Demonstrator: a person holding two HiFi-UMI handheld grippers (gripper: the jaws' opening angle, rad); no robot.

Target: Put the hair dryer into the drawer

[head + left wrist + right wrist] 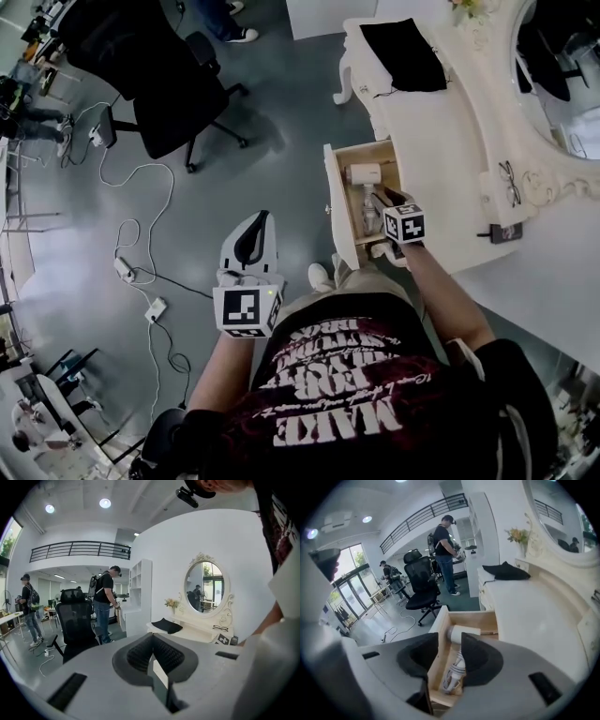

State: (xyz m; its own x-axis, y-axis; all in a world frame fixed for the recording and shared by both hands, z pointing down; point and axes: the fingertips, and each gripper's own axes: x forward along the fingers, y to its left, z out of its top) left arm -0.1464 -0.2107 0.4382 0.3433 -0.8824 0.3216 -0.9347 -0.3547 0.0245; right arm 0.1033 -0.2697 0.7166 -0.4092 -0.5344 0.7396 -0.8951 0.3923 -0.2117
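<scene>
Hair dryer (463,633) in drawer (476,619), below right gripper (450,639), fingers (480,660) parted, left gripper (152,641) fingers (171,656) together

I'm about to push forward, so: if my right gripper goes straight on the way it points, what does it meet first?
Most likely the hair dryer lying in the open drawer; it shows between the parted jaws of the right gripper, though depth is unclear.

Hair dryer (463,631) partly hidden behind right tool (450,642).

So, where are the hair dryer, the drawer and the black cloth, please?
hair dryer (364,173), head view, white body.
drawer (334,202), head view, white front panel.
black cloth (405,54), head view, its middle.
</scene>
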